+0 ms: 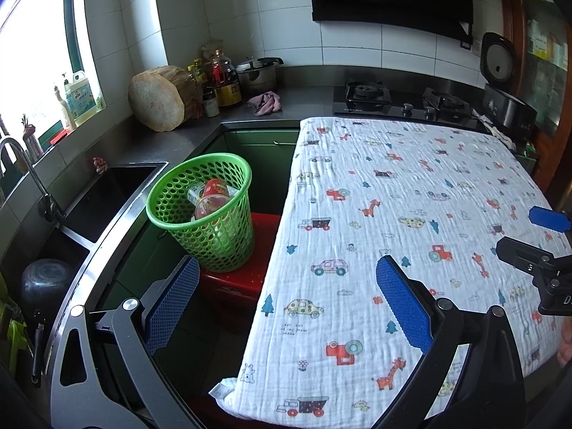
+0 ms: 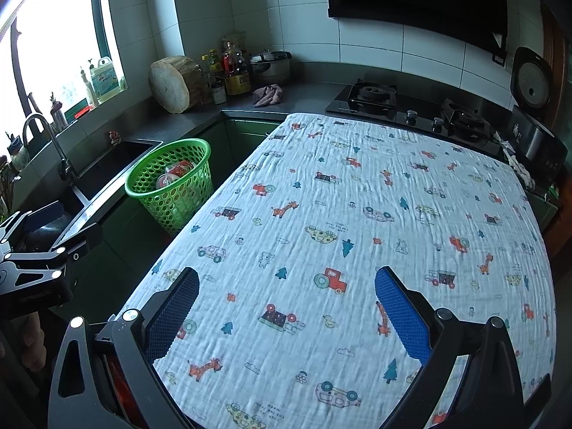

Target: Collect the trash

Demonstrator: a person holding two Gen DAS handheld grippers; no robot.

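- A kitchen with white wall tiles and a dark grey countertop (image 1: 171,143); a white cloth printed with cartoon cars and giraffes (image 1: 393,214) covers a table filling the right of the frame.
- A green perforated plastic basket (image 1: 205,211) stands left of centre on a red stool (image 1: 246,268), holding red-labelled cups and packaging (image 1: 211,198).
- The left gripper (image 1: 286,307) is spread wide and empty, straddling the cloth's left edge.
- The right gripper (image 2: 286,307) is spread wide and empty over the cloth.

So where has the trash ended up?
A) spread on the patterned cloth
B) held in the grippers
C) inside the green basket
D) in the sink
C: red-labelled cups and packaging sit inside the green basket, and the patterned cloth shows none.
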